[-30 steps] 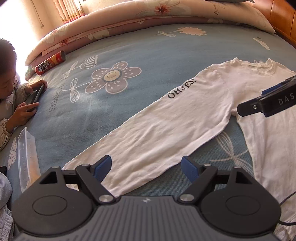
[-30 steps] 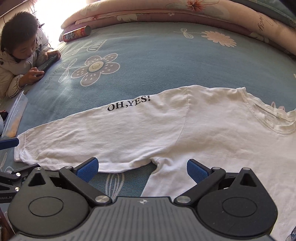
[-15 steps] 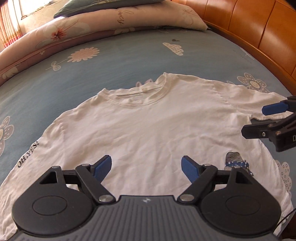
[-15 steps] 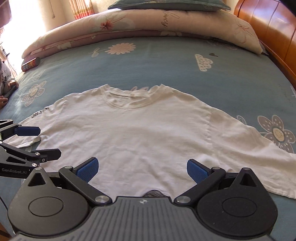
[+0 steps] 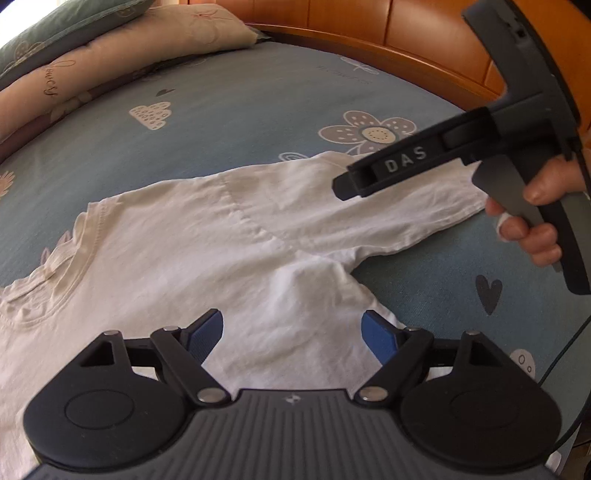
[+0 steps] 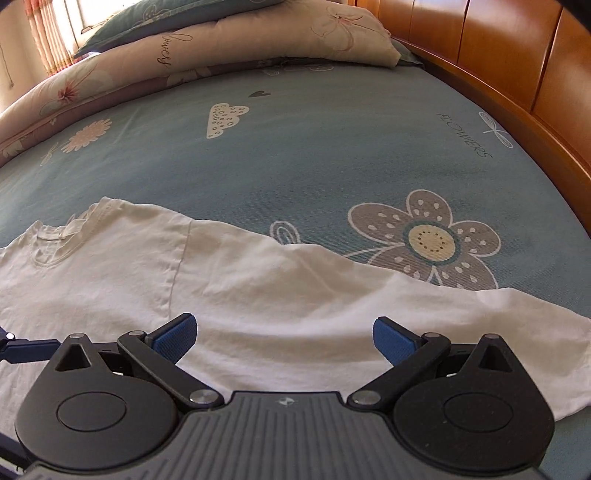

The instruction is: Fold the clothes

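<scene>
Beneath both spread tongs [image 5: 291, 332], shirt [image 5: 207, 240].

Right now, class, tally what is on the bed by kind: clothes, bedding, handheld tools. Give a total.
White shirts: 1
Folded quilts: 1
Pillows: 1
Handheld tools: 2, left tool and right tool, both open
Total: 5

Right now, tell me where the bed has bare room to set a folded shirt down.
Bare sheet lies between the white shirt and the stacked quilts, out to the wooden headboard. A smaller patch sits below the sleeve. It is crowded where both open grippers, left and right, hover over the shirt.
</scene>
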{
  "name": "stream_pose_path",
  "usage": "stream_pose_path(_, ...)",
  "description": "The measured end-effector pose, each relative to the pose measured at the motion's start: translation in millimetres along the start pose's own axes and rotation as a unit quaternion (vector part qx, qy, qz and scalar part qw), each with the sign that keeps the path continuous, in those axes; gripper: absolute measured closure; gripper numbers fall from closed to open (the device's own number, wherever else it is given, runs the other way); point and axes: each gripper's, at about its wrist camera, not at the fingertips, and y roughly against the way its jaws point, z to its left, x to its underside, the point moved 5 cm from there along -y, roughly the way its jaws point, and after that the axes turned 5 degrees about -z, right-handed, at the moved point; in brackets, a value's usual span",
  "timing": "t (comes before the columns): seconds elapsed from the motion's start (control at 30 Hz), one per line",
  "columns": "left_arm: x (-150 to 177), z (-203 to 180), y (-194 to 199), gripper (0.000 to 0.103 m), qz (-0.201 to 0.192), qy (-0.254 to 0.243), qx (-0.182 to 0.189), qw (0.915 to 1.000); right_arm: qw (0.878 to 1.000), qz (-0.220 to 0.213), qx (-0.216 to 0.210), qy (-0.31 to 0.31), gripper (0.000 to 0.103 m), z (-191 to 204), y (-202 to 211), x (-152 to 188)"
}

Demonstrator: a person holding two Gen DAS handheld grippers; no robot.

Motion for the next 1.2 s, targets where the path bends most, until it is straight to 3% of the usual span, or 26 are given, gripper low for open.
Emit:
stream_pose_path(0.13, 4, -6, -24, 0.021, 0.018, -0.005, 0.012, 0.9998, 0.999, 0.017, 0.039, -0.010, 0.000, -20, -36, 4)
stream_pose_path(0.33, 0, -2, -29, 0.020, 0.017, 0.002, 0.018, 0.9997, 1.000, 0.000, 0.027, 0.006, 0.000, -35, -68, -17)
stream_pose_path(0.47, -26, 1, -18, 0.020, 0.001, -0.009, 0.033, 0.9994, 0.999, -0.003, 0.027, -0.018, 0.000, -53, -36, -21)
stream_pose_path(0.6, -63, -7, -21, 0.020, -0.023, -0.022, 0.080, 0.9963, 0.998, -0.013, 0.061, -0.030, 0.000, -83, 7, 10)
stream_pose_path(0.8, -93, -40, -69, 0.020, -0.044, -0.014, 0.155, 0.9868, 0.995, -0.003, 0.097, -0.033, 0.000, -125, -17, 29)
stream_pose_path(0.9, -98, -51, -103, 0.020, -0.026, -0.003, 0.171, 0.9849, 0.994, -0.022, 0.102, -0.023, 0.000, -137, -32, 20)
stream_pose_path(1.0, -104, -51, -108, 0.020, -0.022, 0.006, 0.172, 0.9848, 0.995, -0.015, 0.100, -0.022, 0.000, -145, -32, 13)
stream_pose_path(1.2, -116, -51, -118, 0.020, -0.016, 0.023, 0.174, 0.9844, 0.993, -0.014, 0.108, -0.036, 0.000, -160, 8, 31)
